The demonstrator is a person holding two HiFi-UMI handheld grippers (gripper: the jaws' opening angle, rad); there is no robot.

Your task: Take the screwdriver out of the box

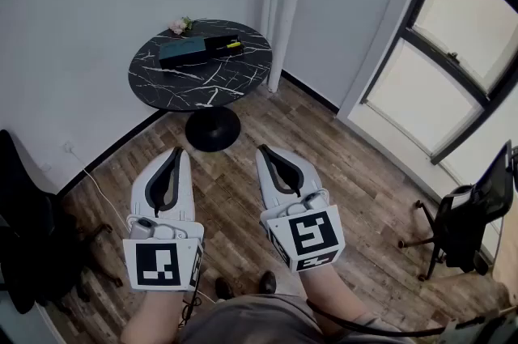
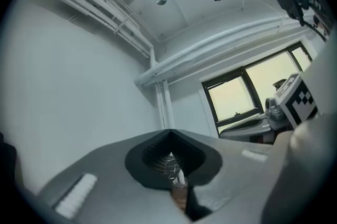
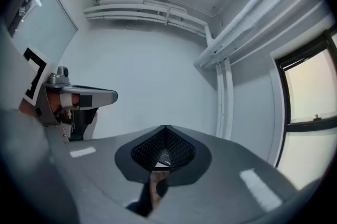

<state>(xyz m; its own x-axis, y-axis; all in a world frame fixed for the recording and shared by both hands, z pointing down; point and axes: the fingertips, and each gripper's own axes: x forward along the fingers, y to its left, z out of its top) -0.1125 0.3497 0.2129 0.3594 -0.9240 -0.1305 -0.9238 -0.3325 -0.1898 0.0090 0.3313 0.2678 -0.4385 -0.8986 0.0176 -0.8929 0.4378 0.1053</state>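
A dark box (image 1: pixel 188 50) lies on a round black marble table (image 1: pixel 200 78) far ahead in the head view. A yellow-handled screwdriver (image 1: pixel 232 45) shows at the box's right end. My left gripper (image 1: pixel 177 152) and right gripper (image 1: pixel 264 150) are held side by side above the wooden floor, well short of the table. Both are shut with nothing between the jaws. In the left gripper view the left gripper (image 2: pixel 169 132) points up at wall and ceiling. The right gripper (image 3: pixel 165 127) does the same in its own view.
Pink flowers (image 1: pixel 180 26) rest at the table's far edge. A black chair (image 1: pixel 28 241) stands at the left, another chair (image 1: pixel 467 218) at the right by the window (image 1: pixel 461 43). White pipes (image 1: pixel 285 2) run up the wall behind the table. A white cable (image 1: pixel 101 193) trails on the floor.
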